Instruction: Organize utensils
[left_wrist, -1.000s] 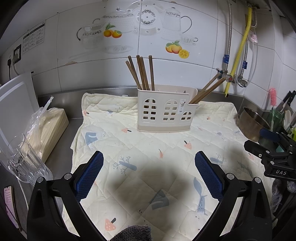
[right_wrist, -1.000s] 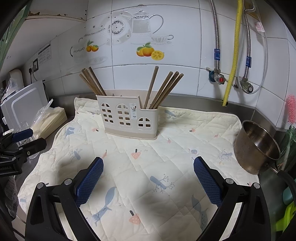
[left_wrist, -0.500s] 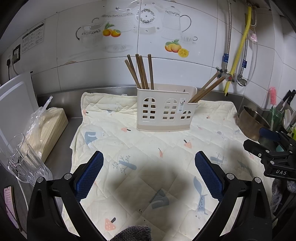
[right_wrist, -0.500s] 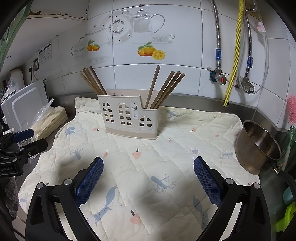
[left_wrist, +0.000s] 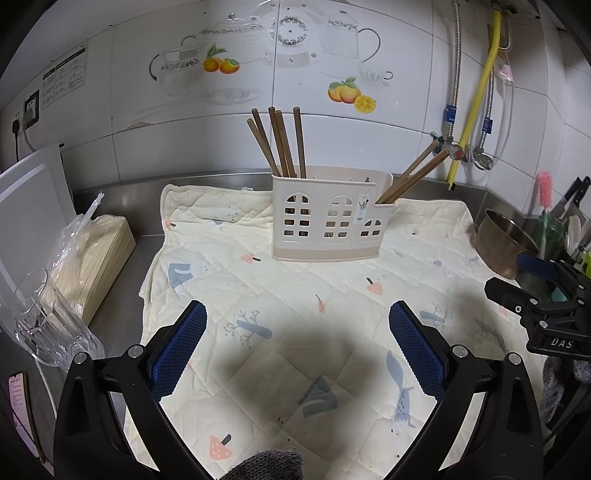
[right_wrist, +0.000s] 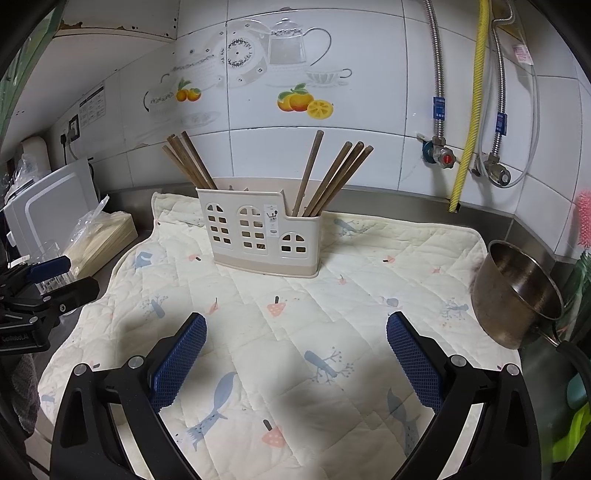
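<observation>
Chopsticks (left_wrist: 282, 142) are standing in both end compartments of the cream holder (left_wrist: 327, 216) on the quilted mat (left_wrist: 332, 295), a steel pot (left_wrist: 504, 242) sitting to the right; left gripper (left_wrist: 297, 334) and right gripper (right_wrist: 295, 339) are hovering wide apart, gripping nothing

A home kitchen, plainly. White glazed wall tiles (right_wrist: 314, 155) carry printed teapots, cups and oranges, and a stainless steel counter (left_wrist: 122, 325) runs beneath them. A yellow corrugated gas hose (right_wrist: 471, 110) and braided metal water lines with valves hang at the right. A quilted cream mat (right_wrist: 295, 314) holds a beige plastic utensil caddy (right_wrist: 258, 236) of brown wooden chopsticks (right_wrist: 332, 181), beside a steel pot (right_wrist: 517, 291).
</observation>
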